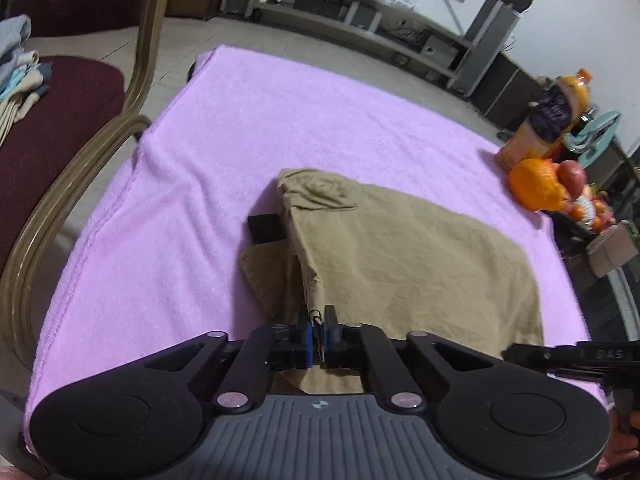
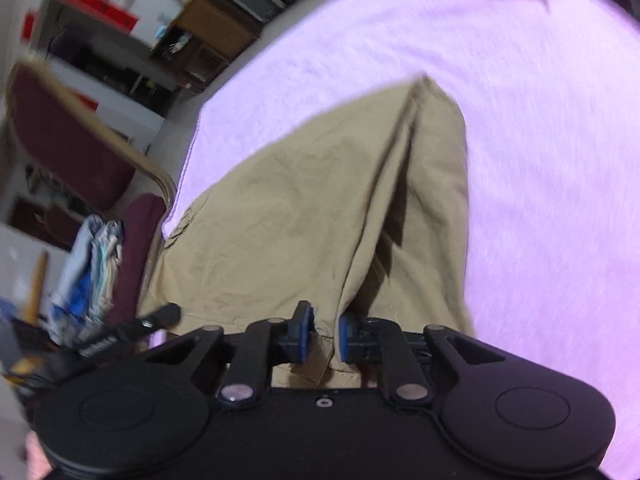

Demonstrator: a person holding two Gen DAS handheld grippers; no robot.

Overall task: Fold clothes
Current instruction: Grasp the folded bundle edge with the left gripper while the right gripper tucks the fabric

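Left gripper (image 1: 319, 334), black two-finger with blue pads, is pinched tight on a thin edge of the khaki woven-cotton garment (image 1: 400, 256); hardly any cloth sits between the pads. Right gripper (image 2: 323, 334), same build, has its jaws set a little apart with a fold of the same garment running between them; whether the pads actually bite is not clear from the right wrist view, which is also motion-blurred.

Garment lies on the pink fleece blanket (image 1: 224, 152) covering the table, partly doubled, with the near edge raised off the blanket and a ridge running away from the grippers.

Risks, judged from this:
- left hold is shallow, so any sideways pull could strip the edge out and drop the fold
- right hold looks loose; if only one side carries, the fabric skews and the crease lands crooked
- fleece is grippy, so dragging instead of lifting may bunch the lower layer or shift the blanket
- pile of oranges and fruit (image 1: 548, 188) sits at the blanket's far right edge; a wide swing could reach it
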